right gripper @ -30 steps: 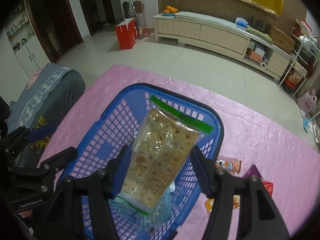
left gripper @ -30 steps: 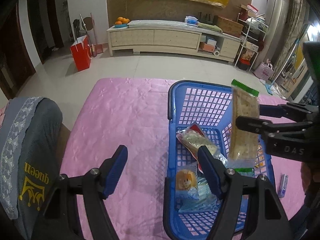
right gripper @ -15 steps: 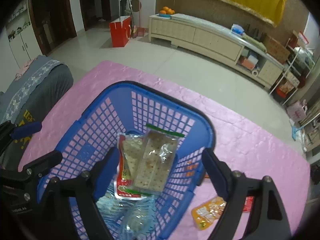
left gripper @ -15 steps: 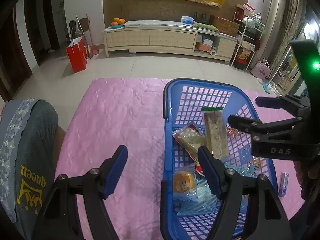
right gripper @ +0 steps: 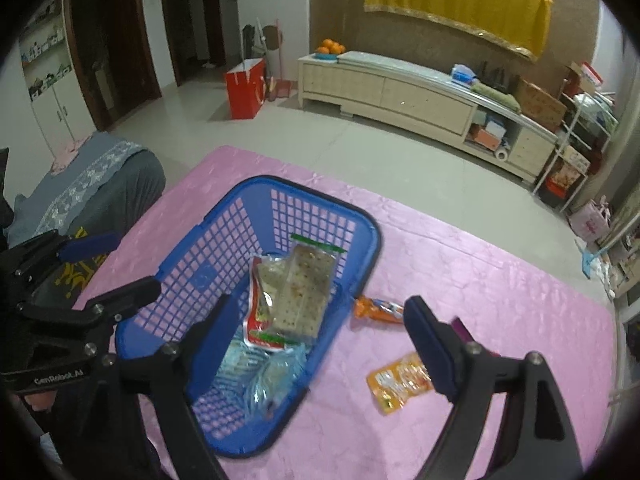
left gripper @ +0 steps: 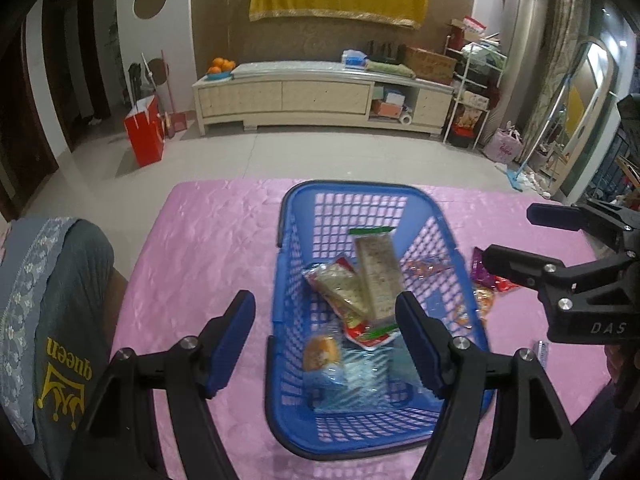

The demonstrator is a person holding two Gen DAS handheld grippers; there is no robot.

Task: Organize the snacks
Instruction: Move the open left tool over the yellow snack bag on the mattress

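Observation:
A blue plastic basket (left gripper: 288, 248) (right gripper: 192, 264) stands on the pink tablecloth. Inside lie a cracker pack with green ends (left gripper: 378, 276) (right gripper: 306, 288), a red-edged snack pack (left gripper: 340, 286) (right gripper: 262, 300) and clear blue wrappers (left gripper: 352, 372) (right gripper: 272, 376). My left gripper (left gripper: 326, 342) is open and empty, straddling the basket's near left wall. My right gripper (right gripper: 320, 340) is open and empty above the basket's right rim. Loose snacks lie on the cloth to the basket's right: an orange pouch (right gripper: 400, 382), an orange-red packet (right gripper: 378, 308) and a purple-red packet (left gripper: 486, 272).
A grey cushioned chair back with "queen" in yellow (left gripper: 52, 320) stands at the table's left edge. A small silver-blue stick pack (left gripper: 544, 350) lies near the right gripper's body. Beyond the table are tiled floor, a red bag (left gripper: 144, 134) and a long cabinet (left gripper: 320, 100).
My right gripper opened and let go of the cracker pack, which dropped into the basket onto the red-edged pack. The right gripper then drew back to the right and up.

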